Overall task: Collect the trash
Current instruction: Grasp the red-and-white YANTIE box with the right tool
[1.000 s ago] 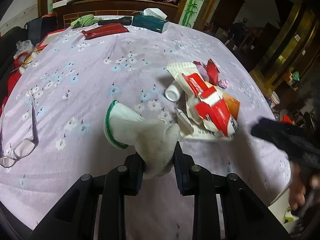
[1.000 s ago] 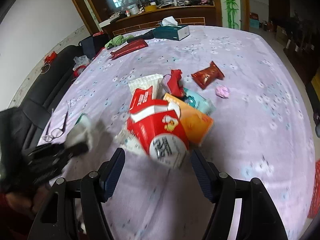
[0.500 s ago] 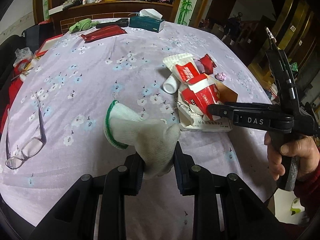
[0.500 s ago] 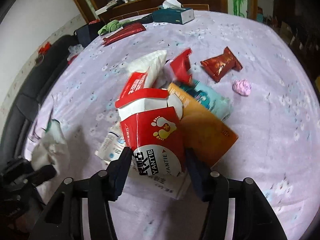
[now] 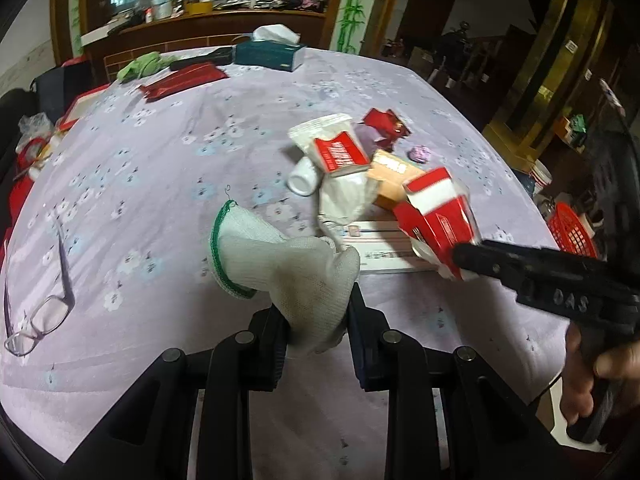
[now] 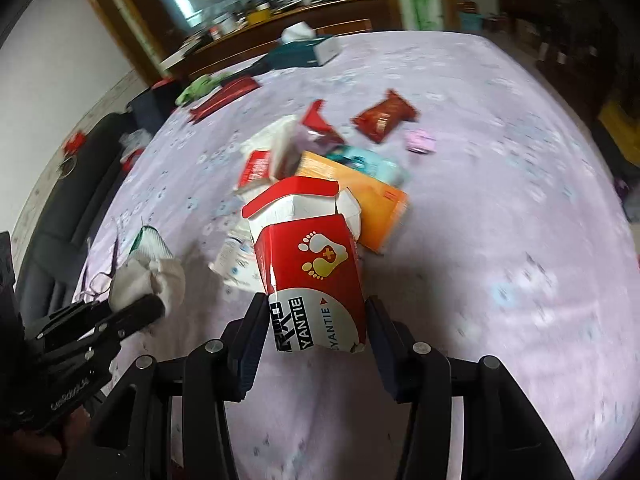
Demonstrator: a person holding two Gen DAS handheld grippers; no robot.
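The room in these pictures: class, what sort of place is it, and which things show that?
Probably a home dining room: a big table under a flowered purple tablecloth, a cluttered wooden sideboard behind it, a tissue box and eyeglasses lying about.

My right tongs [image 6: 316,330] are clamped on a red-and-white carton [image 6: 314,272] printed with footprints, its top flap open. Just past it on the lilac-clothed table [image 6: 500,208] I see an orange packet [image 6: 360,196], a teal wrapper [image 6: 372,162] and a dark red snack bag [image 6: 384,117]. At lower left, my left tongs [image 6: 138,312] pinch a white glove [image 6: 154,270].
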